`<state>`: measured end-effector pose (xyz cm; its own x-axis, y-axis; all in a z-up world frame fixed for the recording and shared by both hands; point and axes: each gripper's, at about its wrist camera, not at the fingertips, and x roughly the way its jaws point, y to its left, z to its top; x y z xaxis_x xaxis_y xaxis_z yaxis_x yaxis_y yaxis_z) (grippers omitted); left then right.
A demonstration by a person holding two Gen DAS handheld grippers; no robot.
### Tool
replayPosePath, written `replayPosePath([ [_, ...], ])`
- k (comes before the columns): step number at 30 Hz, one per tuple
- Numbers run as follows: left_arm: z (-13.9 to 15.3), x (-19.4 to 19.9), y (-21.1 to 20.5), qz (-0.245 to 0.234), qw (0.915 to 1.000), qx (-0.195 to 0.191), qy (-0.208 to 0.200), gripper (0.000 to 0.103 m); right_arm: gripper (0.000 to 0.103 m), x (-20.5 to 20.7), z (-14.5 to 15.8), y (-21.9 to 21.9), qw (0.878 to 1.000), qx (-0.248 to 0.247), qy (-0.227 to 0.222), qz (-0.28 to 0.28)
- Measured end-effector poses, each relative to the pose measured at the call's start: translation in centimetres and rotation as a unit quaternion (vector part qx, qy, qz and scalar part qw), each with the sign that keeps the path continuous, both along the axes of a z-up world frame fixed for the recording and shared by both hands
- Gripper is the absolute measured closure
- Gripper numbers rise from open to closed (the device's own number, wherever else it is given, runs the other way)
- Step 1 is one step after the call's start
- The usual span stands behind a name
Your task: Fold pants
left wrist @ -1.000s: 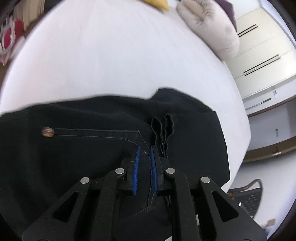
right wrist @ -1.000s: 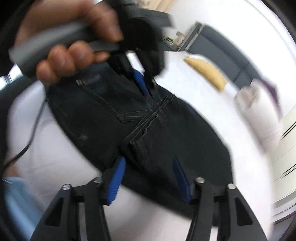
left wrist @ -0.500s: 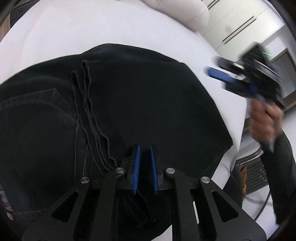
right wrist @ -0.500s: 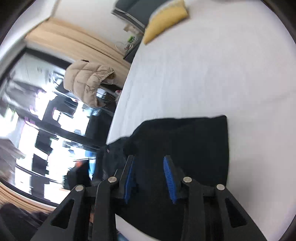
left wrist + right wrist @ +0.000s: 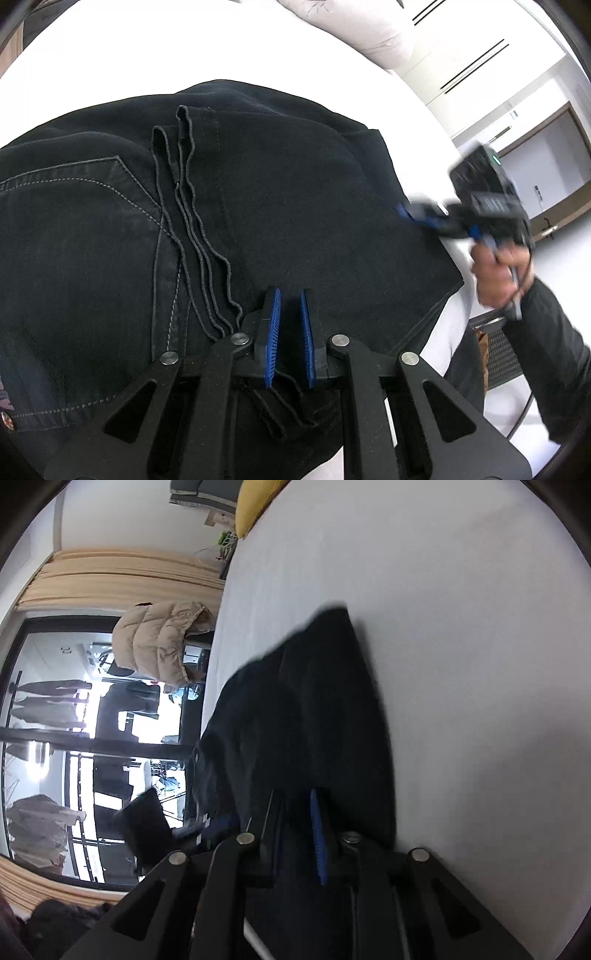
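We hold the left claw (image 5: 289,314) with its blue pads a narrow gap apart, clamped on the hem layers of the pants (image 5: 277,206); the wavy stacked edges run from between the pads up across the cloth. The pants lie folded on the white bed (image 5: 147,55), reaching its near edge on the right side of the left view.

The right claw (image 5: 295,814) has its pads close together at the pants' edge by the bed's side; dark cloth fills the gap, so we read it as clamped on the pants. In the left view it appears blurred at the right border of the cloth.

Compared with half a second ago, the right claw has narrowed from clearly apart and moved onto the cloth. The left claw's grip is unchanged.
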<state>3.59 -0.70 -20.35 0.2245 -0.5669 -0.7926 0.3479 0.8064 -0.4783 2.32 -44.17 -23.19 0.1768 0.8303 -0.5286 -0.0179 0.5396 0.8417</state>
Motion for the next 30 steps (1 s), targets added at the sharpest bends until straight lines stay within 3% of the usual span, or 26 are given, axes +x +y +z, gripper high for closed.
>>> replayPosePath([
  [5,-0.1,-0.4,1.2,0.003,1.0,-0.004,-0.002,0.092,0.079,-6.5,0.8,-0.1,1.0,-0.01,-0.009,0.018],
  [8,-0.2,-0.5,1.4,0.006,0.9999,-0.005,-0.007,0.092,0.079,-8.2,0.9,0.3,1.0,-0.008,-0.019,-0.004],
  [11,-0.1,-0.8,1.7,0.012,0.9997,-0.015,-0.015,0.092,0.086,-8.8,0.2,-0.2,0.999,-0.015,-0.018,-0.034],
  [13,1.0,-1.0,3.0,0.024,0.9993,-0.025,-0.015,0.092,0.101,-8.6,0.2,0.4,0.998,-0.045,-0.023,-0.036],
  [14,1.5,-1.5,3.7,0.033,0.9988,-0.031,-0.017,0.092,0.101,-7.9,0.3,1.0,0.998,-0.056,-0.017,-0.037],
  [15,2.2,-2.2,4.6,0.043,0.9982,-0.034,-0.025,0.092,0.096,-7.9,0.9,1.0,0.997,-0.071,-0.01,-0.036],
  [16,2.7,-2.9,5.3,0.05,0.9976,-0.032,-0.035,0.092,0.073,-7.9,1.9,1.1,0.995,-0.088,-0.011,-0.037],
  [17,3.5,-3.8,6.4,0.061,0.9966,-0.031,-0.047,0.092,0.06,-8.1,3.1,1.2,0.995,-0.088,-0.024,-0.042],
  [19,4.9,-5.9,9.7,0.091,0.9926,-0.047,-0.065,0.088,0.021,-8.6,6.6,2.3,0.993,-0.04,-0.088,-0.074],
  [20,5.3,-6.7,11.2,0.108,0.9904,-0.053,-0.068,0.084,0.014,-8.7,7.6,2.9,0.99,-0.022,-0.112,-0.083],
  [21,5.7,-7.7,13.0,0.129,0.9874,-0.061,-0.069,0.07,0.012,-8.7,8.6,3.9,0.987,-0.01,-0.135,-0.083],
  [22,6.6,-8.5,15.1,0.15,0.9835,-0.071,-0.071,0.039,0.012,-8.4,9.1,5.0,0.986,-0.002,-0.149,-0.076],
  [24,7.3,-11.0,19.4,0.214,0.9684,-0.092,-0.088,0.018,0.013,-7.2,9.1,7.6,0.987,0.018,-0.152,-0.054],
  [25,7.4,-12.4,21.9,0.252,0.9571,-0.107,-0.095,0.017,0.015,-6.6,8.7,8.6,0.988,0.023,-0.143,-0.05],
  [26,7.2,-13.2,23.4,0.272,0.951,-0.116,-0.091,0.016,0.016,-6.2,8.2,9.2,0.989,0.027,-0.135,-0.048],
  [30,4.6,-15.4,28.9,0.352,0.9207,-0.162,-0.046,0.016,0.024,-4.3,6.3,11.9,0.992,0.056,-0.103,-0.04],
])
